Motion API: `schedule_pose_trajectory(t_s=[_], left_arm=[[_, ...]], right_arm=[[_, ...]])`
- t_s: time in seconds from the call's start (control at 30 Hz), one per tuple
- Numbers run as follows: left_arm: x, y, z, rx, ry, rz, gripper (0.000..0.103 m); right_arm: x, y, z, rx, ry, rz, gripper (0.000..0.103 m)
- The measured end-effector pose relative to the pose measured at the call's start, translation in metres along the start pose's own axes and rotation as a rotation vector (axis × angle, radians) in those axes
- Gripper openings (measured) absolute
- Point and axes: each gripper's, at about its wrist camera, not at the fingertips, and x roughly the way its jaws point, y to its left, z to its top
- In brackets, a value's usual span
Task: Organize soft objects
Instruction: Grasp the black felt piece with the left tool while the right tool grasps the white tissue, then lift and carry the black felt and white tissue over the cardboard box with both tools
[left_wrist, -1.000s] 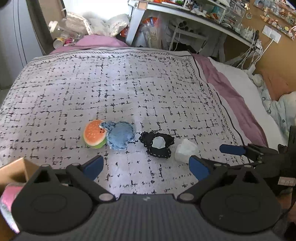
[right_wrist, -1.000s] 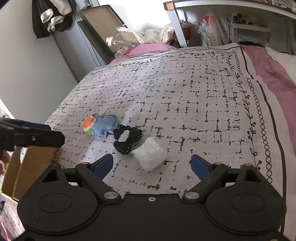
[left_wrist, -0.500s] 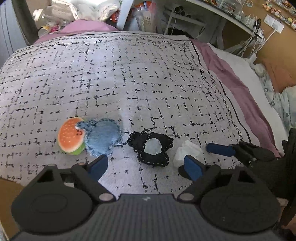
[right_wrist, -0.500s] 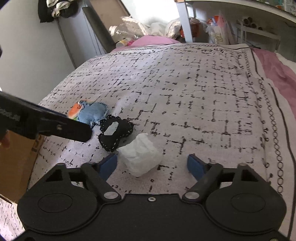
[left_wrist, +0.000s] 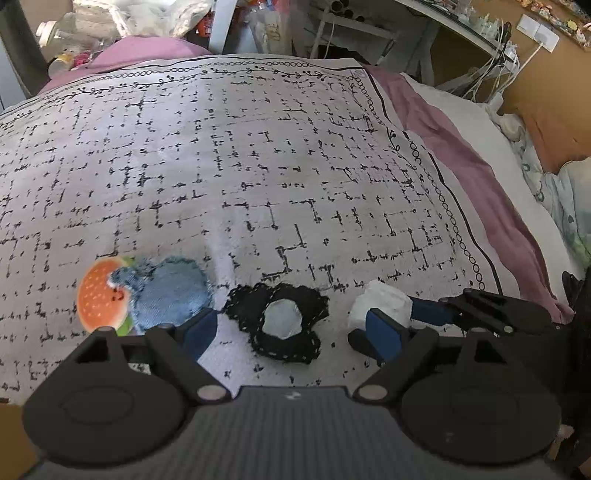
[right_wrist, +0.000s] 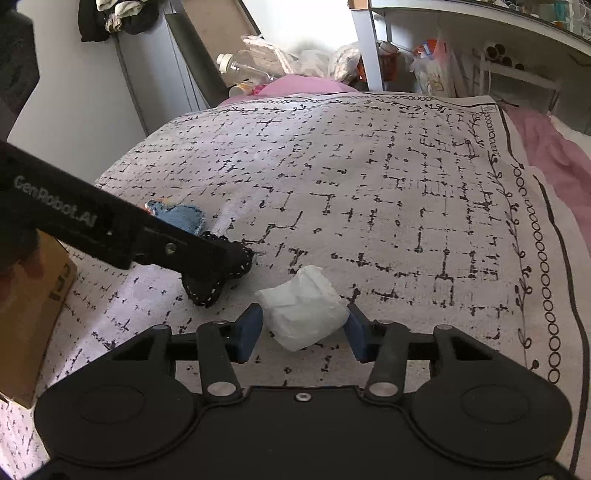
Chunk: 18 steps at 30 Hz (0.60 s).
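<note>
Soft objects lie in a row on the patterned bedspread (left_wrist: 258, 155): a burger plush (left_wrist: 98, 293), a denim blue piece (left_wrist: 171, 290), a black stitched piece with a pale centre (left_wrist: 280, 319) and a white wad (left_wrist: 384, 301). My left gripper (left_wrist: 291, 332) is open, its fingers either side of the black piece. My right gripper (right_wrist: 301, 332) is open with its pads close on both sides of the white wad (right_wrist: 303, 308); it also shows at the right of the left wrist view. The black piece (right_wrist: 207, 284) is partly hidden by my left gripper's finger.
A cardboard box (right_wrist: 33, 306) stands at the bed's left edge. A pink sheet (left_wrist: 472, 184) and bedding lie to the right. A desk (right_wrist: 461, 22), bottles and bags crowd the far end.
Both grippers moved forward and down to the objects. The right gripper's fingers narrowed around the white wad. The left gripper came to straddle the black piece.
</note>
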Motion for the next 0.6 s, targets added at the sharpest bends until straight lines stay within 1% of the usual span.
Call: schedule_pose_trajectory(t_s=[0.17,0.33,0.37,0.4,0.43,0.47,0.5,0.6], left_arm=[[0.011,-0.005,-0.001,0.021,0.016,0.011,0.087],[0.027,-0.01,-0.005,0.066,0.057,0.017,0.074],[0.029,-0.01,-0.006,0.066,0.056,0.018,0.068],[0.031,-0.009,-0.006,0.064,0.059,0.027,0.057],[0.032,-0.009,-0.006,0.066,0.059,0.049,0.048],[0.032,-0.008,-0.006,0.07,0.054,0.07,0.034],[0.03,-0.007,-0.005,0.065,0.053,0.072,0.021],[0.022,-0.003,-0.003,0.033,0.059,0.041,0.017]], right_arm=[[-0.004,-0.013,-0.001,0.054,0.013,-0.033,0.048],[-0.003,-0.017,-0.002,0.08,0.021,-0.046,0.048],[-0.004,-0.016,-0.002,0.074,0.02,-0.051,0.048],[-0.005,-0.016,-0.002,0.077,0.02,-0.053,0.048],[-0.005,-0.016,-0.002,0.089,0.021,-0.051,0.048],[-0.006,-0.017,-0.002,0.101,0.021,-0.05,0.048],[-0.006,-0.018,-0.002,0.105,0.021,-0.05,0.048],[-0.008,-0.021,-0.002,0.132,0.025,-0.046,0.048]])
